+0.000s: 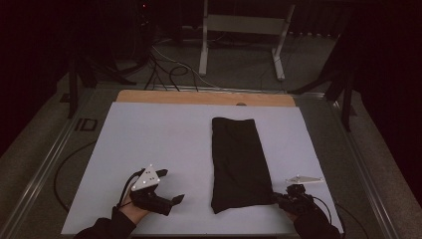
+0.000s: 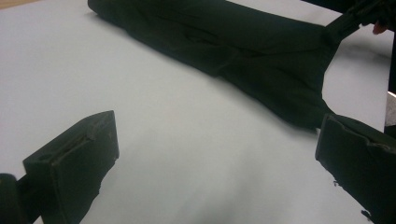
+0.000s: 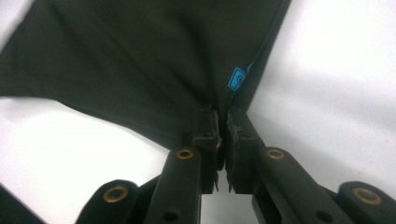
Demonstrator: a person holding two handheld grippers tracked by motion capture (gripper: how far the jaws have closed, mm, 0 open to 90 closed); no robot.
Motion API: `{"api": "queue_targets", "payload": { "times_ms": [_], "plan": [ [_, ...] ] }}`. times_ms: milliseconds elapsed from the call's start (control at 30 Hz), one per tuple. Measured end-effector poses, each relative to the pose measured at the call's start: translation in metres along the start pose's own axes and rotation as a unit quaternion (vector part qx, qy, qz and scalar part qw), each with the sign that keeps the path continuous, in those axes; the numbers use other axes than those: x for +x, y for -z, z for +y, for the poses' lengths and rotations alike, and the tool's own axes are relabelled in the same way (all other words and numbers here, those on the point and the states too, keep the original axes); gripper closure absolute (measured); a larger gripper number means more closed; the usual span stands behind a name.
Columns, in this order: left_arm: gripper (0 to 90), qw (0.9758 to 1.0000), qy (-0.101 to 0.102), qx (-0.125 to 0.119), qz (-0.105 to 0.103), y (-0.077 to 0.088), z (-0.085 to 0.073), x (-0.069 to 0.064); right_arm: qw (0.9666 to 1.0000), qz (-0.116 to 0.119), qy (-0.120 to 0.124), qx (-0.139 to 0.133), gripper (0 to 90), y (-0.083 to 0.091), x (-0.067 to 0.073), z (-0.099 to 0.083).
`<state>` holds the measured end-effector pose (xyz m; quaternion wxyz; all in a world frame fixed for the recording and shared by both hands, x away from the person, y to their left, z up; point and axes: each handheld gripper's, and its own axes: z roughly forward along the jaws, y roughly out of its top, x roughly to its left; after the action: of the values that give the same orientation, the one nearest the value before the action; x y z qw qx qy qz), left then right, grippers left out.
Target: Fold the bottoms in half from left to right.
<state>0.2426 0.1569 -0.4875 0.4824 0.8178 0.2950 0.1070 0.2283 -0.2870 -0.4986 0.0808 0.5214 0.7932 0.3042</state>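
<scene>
Fingers of the right gripper [image 3: 223, 140] are clenched on the near right corner of the black folded cloth [image 1: 238, 162], the fabric pinched thin between the two pads and drawn up into a small peak. Seen from the left gripper view, that corner is stretched toward the right gripper [image 2: 359, 16], so the hold looks meant to lift or drag the edge, probably for another fold or to straighten it.

Left gripper [image 1: 171, 191] hangs released, its fingers [image 2: 77, 163] spread wide with nothing between them, just above the bare white surface of the bench [image 1: 149, 144]. It sits well to the left of the cloth, angled toward the near edge; my guess is that it waits to take the opposite near corner.

Cloth lies ahead of both sets of fingers as a long narrow rectangle running away from the person, the far end squared off, the near end slightly uneven. It is matt black, soft, folded in layers, with shallow creases along its length. A small blue label [image 3: 237, 78] shows near the gripped edge, just beyond the right fingertips. Everything apart from the pinched corner rests flat on the bench.
</scene>
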Motion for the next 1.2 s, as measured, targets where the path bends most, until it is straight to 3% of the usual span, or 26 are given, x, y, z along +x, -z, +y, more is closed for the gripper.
{"api": "queue_targets", "payload": {
  "times_ms": [433, 500, 567, 667, 800, 900, 1200],
  "plan": [
    [0.2, 1.0, -0.005, 0.004, 0.001, -0.001, -0.001, 0.0, 0.9981, -0.047, 0.04, 0.006, 66.3, -0.003, 0.006, 0.0],
    [0.2, 1.0, -0.005, 0.003, 0.001, -0.001, -0.001, 0.0, 0.9977, -0.048, 0.048, 0.002, 60.6, -0.003, 0.007, 0.001],
    [0.2, 1.0, -0.006, 0.002, 0.002, -0.001, -0.001, 0.0, 0.9972, -0.05, 0.056, -0.01, 49.0, -0.001, 0.008, 0.003],
    [0.2, 1.0, -0.005, 0.005, 0.005, -0.001, -0.002, 0.002, 0.9949, -0.059, 0.07, -0.041, 37.9, 0.003, 0.01, 0.007],
    [0.2, 1.0, -0.002, 0.002, 0.003, -0.001, -0.003, 0.003, 0.9923, -0.042, 0.08, -0.085, 24.9, 0.006, 0.011, 0.015],
    [0.2, 1.0, -0.002, 0.0, 0.003, 0.0, -0.002, 0.003, 0.9912, -0.016, 0.087, -0.099, 13.0, 0.005, 0.011, 0.021],
    [0.2, 1.0, 0.006, 0.0, 0.002, 0.0, -0.003, 0.006, 0.9856, 0.009, 0.117, -0.122, 10.5, -0.005, 0.007, 0.03]
  ]
}}
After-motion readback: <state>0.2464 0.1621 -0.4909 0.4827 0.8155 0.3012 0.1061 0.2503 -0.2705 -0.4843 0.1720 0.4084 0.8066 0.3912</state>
